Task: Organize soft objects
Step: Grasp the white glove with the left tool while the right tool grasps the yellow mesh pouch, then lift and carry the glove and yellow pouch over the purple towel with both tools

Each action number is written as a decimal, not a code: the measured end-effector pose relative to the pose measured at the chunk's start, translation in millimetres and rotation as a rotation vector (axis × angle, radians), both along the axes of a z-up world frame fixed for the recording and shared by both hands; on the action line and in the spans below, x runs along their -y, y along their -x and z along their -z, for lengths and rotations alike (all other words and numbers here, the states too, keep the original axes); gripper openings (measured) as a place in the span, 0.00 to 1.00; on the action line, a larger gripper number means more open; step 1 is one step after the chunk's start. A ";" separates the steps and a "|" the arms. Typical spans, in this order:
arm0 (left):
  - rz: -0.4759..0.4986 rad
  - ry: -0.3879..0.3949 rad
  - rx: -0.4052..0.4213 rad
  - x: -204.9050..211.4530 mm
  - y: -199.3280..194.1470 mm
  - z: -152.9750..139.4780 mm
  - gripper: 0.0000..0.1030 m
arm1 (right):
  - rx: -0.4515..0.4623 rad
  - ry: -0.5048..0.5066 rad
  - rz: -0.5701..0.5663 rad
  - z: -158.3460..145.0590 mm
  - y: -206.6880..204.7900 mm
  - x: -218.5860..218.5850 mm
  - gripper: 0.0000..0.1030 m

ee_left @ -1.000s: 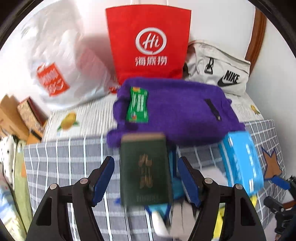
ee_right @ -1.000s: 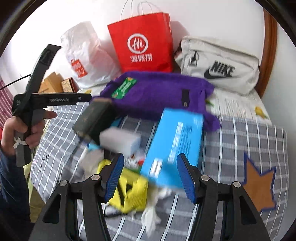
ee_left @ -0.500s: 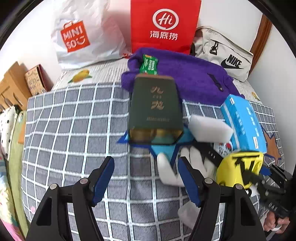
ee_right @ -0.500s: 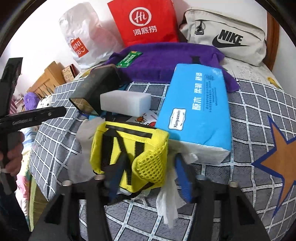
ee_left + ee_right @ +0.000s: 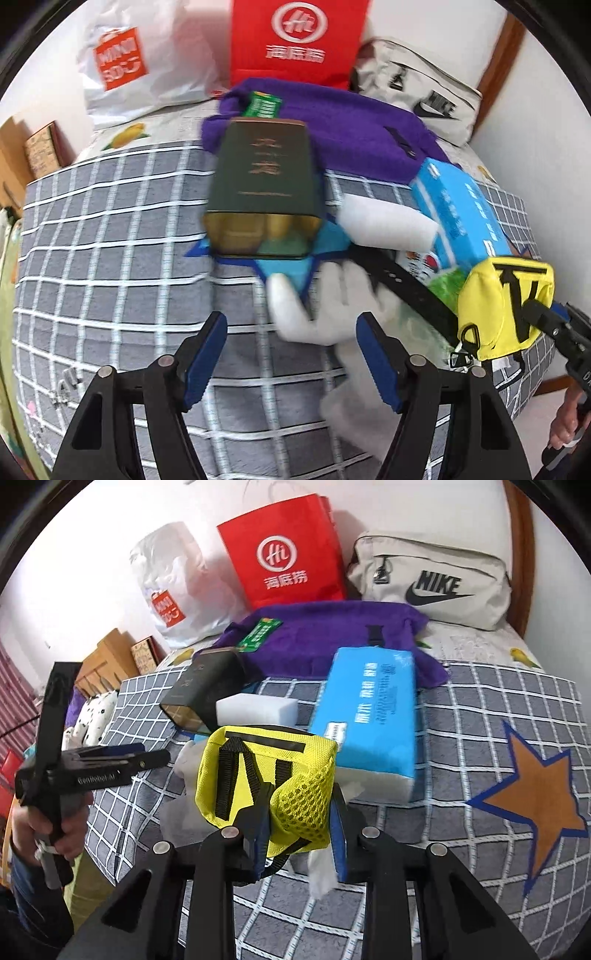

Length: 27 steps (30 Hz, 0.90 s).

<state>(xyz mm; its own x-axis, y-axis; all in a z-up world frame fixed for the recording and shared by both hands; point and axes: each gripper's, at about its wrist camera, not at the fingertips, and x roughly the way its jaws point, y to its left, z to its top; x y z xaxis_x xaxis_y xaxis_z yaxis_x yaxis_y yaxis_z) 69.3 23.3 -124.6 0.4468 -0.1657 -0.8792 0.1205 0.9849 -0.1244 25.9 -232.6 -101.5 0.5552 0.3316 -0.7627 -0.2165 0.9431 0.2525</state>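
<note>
The yellow mesh pouch (image 5: 266, 786), with black straps and a black strip along its top, sits between the blue pads of the right gripper (image 5: 301, 840). The jaws have just been closing, and both pads now press the mesh end of the pouch: the right gripper is clenched on it. From the left wrist view the pouch (image 5: 506, 302) is at the right edge of the pile, with the right gripper's black tip against it.

Directly behind the pouch lies a blue tissue pack (image 5: 373, 716) printed with white Chinese characters, blurred here. A white foam block (image 5: 256, 709) lies left of the pack, touching a dark green tin (image 5: 266, 184) with gold characters, lying on its side. A purple fleece bag (image 5: 332, 635) lies behind these, carrying a green label (image 5: 260, 634).

Against the wall stand a red paper bag (image 5: 284, 554) marked "Hi" with Chinese characters, a white plastic bag (image 5: 118, 59) reading "MINISO", and a beige bag (image 5: 432, 579) marked "NIKE".

The left gripper (image 5: 291, 358) is released, jaws wide, above a white glove (image 5: 325, 310) near the grey checked bedcover (image 5: 110, 258); the glove lies just ahead of the pads, untouched. Its body reads "GenRobot.AI".
</note>
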 end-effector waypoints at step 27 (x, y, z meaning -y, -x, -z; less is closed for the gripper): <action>0.068 0.036 -0.018 27.3 -9.0 30.7 0.29 | -0.041 -0.001 0.063 16.4 7.8 23.8 0.28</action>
<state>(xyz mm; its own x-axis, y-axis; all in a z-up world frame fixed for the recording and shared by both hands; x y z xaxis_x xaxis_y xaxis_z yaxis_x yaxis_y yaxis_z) 78.3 -4.0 -155.3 0.4174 -0.2271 -0.8799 0.1849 0.9692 -0.1625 18.1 -256.5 -118.0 0.5436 0.2975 -0.7848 -0.1465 0.9543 0.2603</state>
